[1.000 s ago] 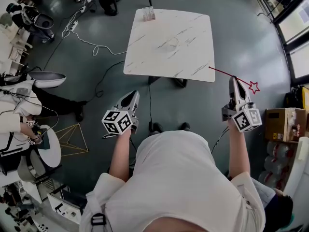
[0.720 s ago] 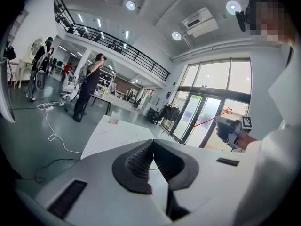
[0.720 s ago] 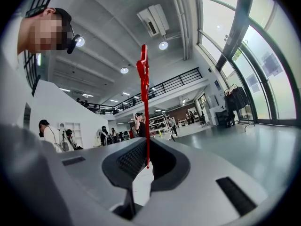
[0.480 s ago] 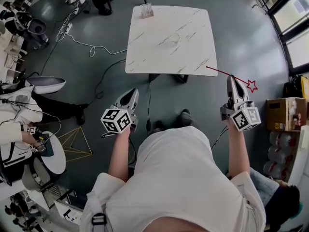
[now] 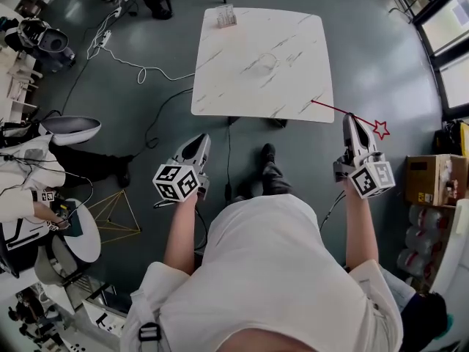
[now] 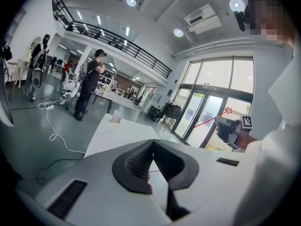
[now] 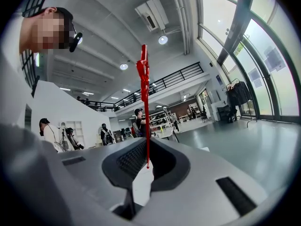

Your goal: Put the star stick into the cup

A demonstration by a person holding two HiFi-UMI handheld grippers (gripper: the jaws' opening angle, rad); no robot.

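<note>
The star stick [image 5: 344, 113] is a thin red rod with an outlined red star [image 5: 381, 129] at its right end. My right gripper [image 5: 352, 122] is shut on it at mid-length, off the table's near right corner. In the right gripper view the star stick [image 7: 145, 112] stands up from between the closed jaws. A clear cup [image 5: 265, 61] stands near the middle of the white marble table [image 5: 220, 86]. My left gripper [image 5: 198, 148] hangs over the floor short of the table, shut with nothing in it; the left gripper view shows the pads [image 6: 141, 161] pressed together.
A small clear holder [image 5: 226, 17] stands at the table's far edge. Cables [image 5: 139, 72] trail across the grey floor to the left. A cardboard box [image 5: 429, 180] sits at the right. A round side table [image 5: 80, 233] and a seated person are at the left.
The person has stepped towards the table, and a shoe now shows below its near edge. Both grippers keep the same pose, and the stick is still held.
</note>
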